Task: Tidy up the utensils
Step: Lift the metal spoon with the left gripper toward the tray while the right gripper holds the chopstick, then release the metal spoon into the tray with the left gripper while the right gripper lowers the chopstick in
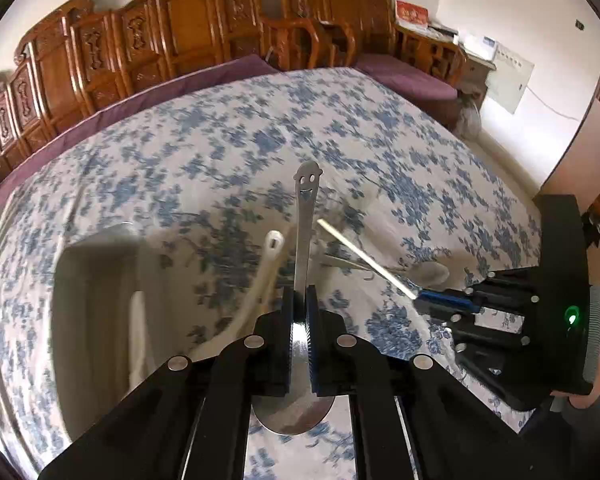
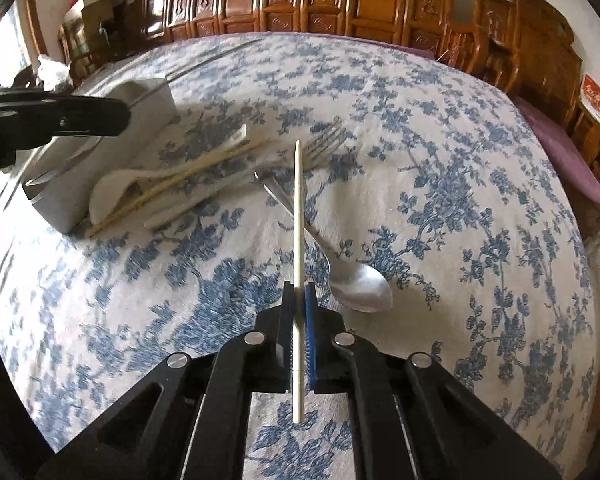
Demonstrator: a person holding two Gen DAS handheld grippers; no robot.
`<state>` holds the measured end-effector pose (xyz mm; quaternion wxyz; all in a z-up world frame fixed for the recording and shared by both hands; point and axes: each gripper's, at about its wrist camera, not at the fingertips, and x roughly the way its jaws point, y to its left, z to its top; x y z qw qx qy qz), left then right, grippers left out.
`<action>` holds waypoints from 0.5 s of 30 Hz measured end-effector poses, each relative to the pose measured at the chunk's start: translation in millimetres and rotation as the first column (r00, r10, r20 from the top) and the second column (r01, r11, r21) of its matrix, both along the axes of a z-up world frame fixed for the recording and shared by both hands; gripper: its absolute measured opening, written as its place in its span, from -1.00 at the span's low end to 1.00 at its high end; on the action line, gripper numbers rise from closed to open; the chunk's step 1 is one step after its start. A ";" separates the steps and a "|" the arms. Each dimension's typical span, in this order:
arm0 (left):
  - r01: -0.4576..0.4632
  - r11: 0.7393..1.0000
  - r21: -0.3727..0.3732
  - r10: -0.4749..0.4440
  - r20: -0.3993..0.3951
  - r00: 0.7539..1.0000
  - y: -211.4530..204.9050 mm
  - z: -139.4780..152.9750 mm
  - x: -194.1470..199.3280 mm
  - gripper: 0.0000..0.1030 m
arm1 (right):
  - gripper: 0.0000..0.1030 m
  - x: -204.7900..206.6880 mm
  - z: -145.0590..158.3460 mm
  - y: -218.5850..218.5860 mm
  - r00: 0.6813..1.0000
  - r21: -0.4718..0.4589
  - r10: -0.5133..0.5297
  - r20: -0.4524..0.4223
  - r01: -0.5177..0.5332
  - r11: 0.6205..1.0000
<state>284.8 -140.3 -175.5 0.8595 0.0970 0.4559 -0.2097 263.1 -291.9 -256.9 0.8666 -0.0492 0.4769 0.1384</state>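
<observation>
My left gripper (image 1: 299, 300) is shut on a steel spoon (image 1: 305, 216) with a smiley face cut into its handle end. The handle points away from me and the bowl hangs below the fingers, above the tablecloth. My right gripper (image 2: 299, 292) is shut on a single pale chopstick (image 2: 298, 208) that sticks out forward. The left wrist view has that gripper (image 1: 420, 296) at the right with the chopstick (image 1: 364, 256) slanting up-left. A second steel spoon (image 2: 360, 284), a fork (image 2: 324, 140), a white ceramic spoon (image 2: 112, 188) and loose chopsticks (image 2: 180, 176) lie on the cloth.
A pale grey utensil holder (image 2: 100, 152) stands at the left by the pile, partly behind my left gripper (image 2: 60, 120). The table wears a blue-flowered cloth (image 2: 460, 200). Carved wooden chairs (image 2: 340, 0) ring the far edge.
</observation>
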 end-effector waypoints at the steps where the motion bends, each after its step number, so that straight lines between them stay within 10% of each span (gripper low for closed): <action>1: -0.005 1.000 0.000 0.005 0.006 1.000 5.1 3.8 -0.4 -0.91 | -0.88 -3.0 6.2 -0.4 1.000 0.009 -0.010 0.017 0.010 1.000; 15: -0.111 0.991 0.076 0.112 -0.009 0.994 106.8 9.9 5.2 -0.90 | -0.88 -11.2 67.5 55.9 0.991 0.118 0.053 0.124 -0.068 0.991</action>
